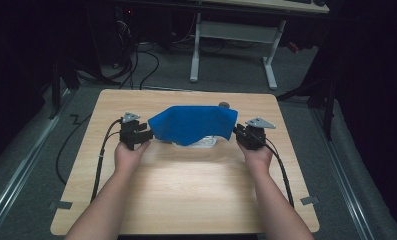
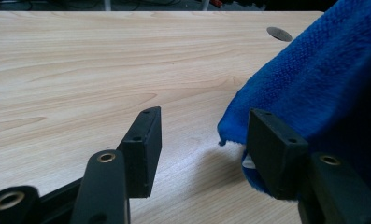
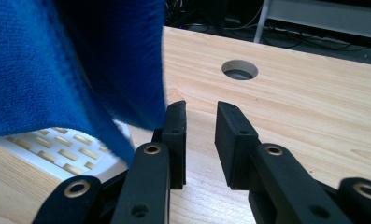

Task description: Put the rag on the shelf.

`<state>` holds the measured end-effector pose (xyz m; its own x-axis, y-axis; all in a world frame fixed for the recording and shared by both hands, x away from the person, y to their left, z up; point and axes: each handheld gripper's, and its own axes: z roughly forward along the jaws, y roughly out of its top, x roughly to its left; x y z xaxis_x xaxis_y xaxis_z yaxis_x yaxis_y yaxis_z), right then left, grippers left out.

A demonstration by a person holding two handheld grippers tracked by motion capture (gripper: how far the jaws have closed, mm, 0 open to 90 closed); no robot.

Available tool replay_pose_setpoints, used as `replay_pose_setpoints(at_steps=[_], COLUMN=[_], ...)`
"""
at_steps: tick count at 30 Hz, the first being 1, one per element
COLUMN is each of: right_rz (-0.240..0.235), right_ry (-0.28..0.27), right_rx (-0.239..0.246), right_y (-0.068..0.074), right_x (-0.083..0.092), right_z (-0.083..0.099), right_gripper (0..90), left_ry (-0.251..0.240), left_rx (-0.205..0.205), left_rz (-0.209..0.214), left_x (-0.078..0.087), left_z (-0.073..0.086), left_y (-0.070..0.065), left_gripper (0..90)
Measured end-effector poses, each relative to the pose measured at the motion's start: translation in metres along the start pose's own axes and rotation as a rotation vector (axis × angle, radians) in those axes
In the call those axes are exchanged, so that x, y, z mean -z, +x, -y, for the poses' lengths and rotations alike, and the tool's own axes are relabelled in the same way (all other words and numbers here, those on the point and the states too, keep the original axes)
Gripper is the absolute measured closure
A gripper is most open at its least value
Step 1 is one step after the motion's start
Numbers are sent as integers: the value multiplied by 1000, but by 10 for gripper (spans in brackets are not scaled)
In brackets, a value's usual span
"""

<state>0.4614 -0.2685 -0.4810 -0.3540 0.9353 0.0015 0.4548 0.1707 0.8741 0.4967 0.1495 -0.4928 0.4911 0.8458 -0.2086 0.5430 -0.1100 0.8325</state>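
Covering white basket (image 3: 66, 151): blue cloth (image 1: 193, 124)

One overhead camera, two riding low on your hand-held grippers.
You look down over the bench (image 1: 186, 185) from above; both gripper views skim it closely, sharing the blue cloth (image 1: 193, 122).

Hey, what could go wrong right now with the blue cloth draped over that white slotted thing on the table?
The left claw stands open with the blue fleece cloth lying against one pad, so pulling away may snag it and drag it off.

The right claw is also open beside the cloth's edge, so nothing holds the cloth, and it might slide off the white slotted plastic piece, which already peeks out underneath.
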Motion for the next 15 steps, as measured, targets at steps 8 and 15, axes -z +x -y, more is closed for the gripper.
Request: replay_pose_setpoints(at_steps=[8, 15], right_rz=[14, 11], right_ry=[-12, -13], right_rx=[-5, -9], right_y=[-5, -7], right_x=[8, 11], right_z=[-5, -5], right_gripper=[738, 703], left_ry=[4, 15], left_rx=[-14, -39], left_rz=[-18, -25], left_x=[8, 14], left_z=[0, 2], left_y=[4, 2], left_gripper=[464, 462])
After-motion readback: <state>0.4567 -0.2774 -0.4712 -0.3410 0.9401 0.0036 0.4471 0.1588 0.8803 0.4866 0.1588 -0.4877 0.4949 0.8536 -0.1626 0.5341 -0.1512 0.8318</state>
